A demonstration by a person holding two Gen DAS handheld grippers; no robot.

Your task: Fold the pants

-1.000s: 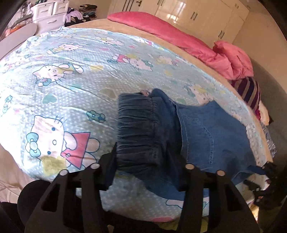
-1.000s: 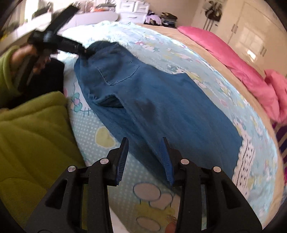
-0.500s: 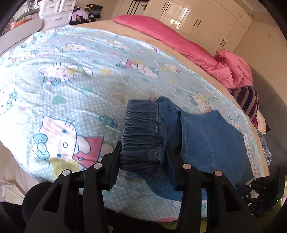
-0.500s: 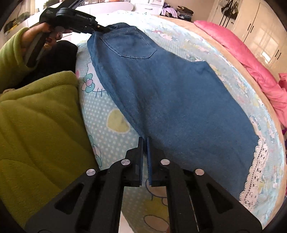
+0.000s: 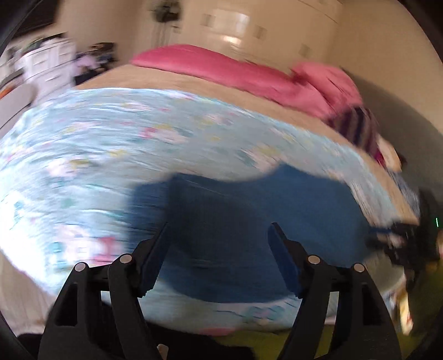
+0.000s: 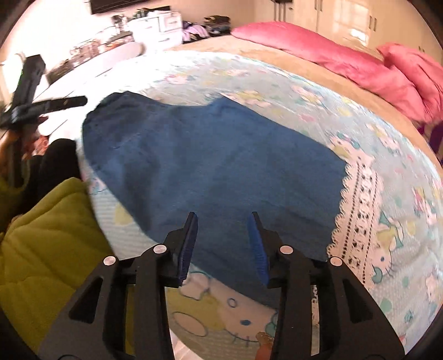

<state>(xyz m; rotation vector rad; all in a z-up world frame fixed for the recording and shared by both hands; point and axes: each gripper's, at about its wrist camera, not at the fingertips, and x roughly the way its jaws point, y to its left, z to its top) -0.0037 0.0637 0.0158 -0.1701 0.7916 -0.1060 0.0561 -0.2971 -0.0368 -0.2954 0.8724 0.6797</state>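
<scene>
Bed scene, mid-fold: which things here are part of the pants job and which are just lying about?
Part of the job:
- denim pants, lying flat on the cartoon-print sheet
- left gripper, open, jaws just opened, nothing between them
- right gripper, open, jaws just opened, above the pants

Lying about:
- pink blanket
- green quilt
- striped cloth
- white drawers

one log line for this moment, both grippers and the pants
left gripper: open, just released | right gripper: open, just released | pants: flat on bed
</scene>
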